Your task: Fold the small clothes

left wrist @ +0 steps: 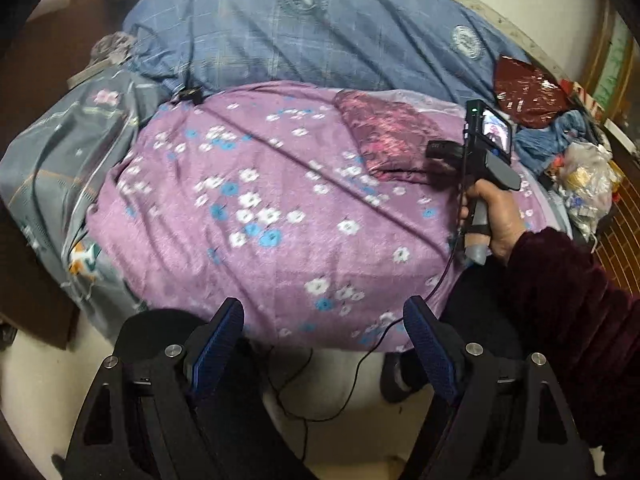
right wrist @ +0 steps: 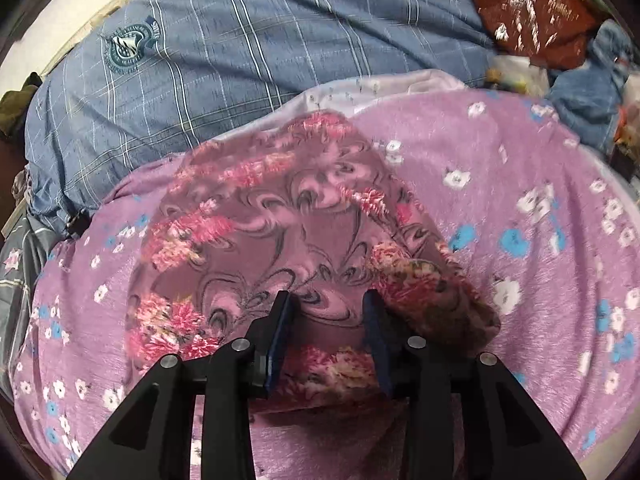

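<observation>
A small folded garment (right wrist: 280,232), maroon-pink with a floral swirl print, lies on the purple flowered blanket (right wrist: 520,200). My right gripper (right wrist: 328,300) hovers over its near edge with the jaws open, the blue-padded fingers (right wrist: 280,320) on either side of a bit of cloth, not closed on it. In the left wrist view the garment (left wrist: 392,140) lies at the far right of the blanket (left wrist: 260,220), with the right gripper's body (left wrist: 480,152) held in a hand beside it. My left gripper (left wrist: 324,320) is open and empty, back over the bed's near edge.
A blue plaid duvet (left wrist: 320,28) lies behind the blanket. A grey patterned sheet (left wrist: 60,152) hangs at the left. A red bag (left wrist: 528,92), blue clothes and plastic bags (left wrist: 584,176) are piled at the right. A cable (left wrist: 360,360) runs over the floor below.
</observation>
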Demonstrator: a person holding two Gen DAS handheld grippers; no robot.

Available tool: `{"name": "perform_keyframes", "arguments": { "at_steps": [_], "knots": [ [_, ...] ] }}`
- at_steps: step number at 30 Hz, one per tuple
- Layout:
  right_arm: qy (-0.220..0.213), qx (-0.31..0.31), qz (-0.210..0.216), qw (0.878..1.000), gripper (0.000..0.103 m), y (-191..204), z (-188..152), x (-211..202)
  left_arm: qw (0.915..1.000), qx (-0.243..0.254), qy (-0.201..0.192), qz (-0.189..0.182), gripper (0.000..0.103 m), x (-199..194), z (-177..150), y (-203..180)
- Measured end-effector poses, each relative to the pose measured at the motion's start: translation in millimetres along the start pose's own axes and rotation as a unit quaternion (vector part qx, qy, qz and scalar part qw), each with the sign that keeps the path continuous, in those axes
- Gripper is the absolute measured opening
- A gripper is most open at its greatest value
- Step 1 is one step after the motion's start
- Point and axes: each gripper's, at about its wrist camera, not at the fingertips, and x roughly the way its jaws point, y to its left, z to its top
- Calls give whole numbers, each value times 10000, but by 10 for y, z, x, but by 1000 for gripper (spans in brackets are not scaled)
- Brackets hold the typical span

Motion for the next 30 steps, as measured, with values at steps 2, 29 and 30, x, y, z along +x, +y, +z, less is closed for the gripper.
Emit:
{"name": "perform_keyframes", "arguments": {
  "at_steps": [2,29,30],
  "knots": [
    [-53,-150,60,9999,38,-23,-5,-65,9999,65,-18,-106,83,89,88,-59],
    [-1303,-1925,-969,9678,49,460,468,-1750,9838,610,-1393,944,83,550,1098,-640],
    [-1304,-1955,-941,9674,49,500,478,-1752,9838,590,-1396,952,83,552,1125,-615]
  ]
}}
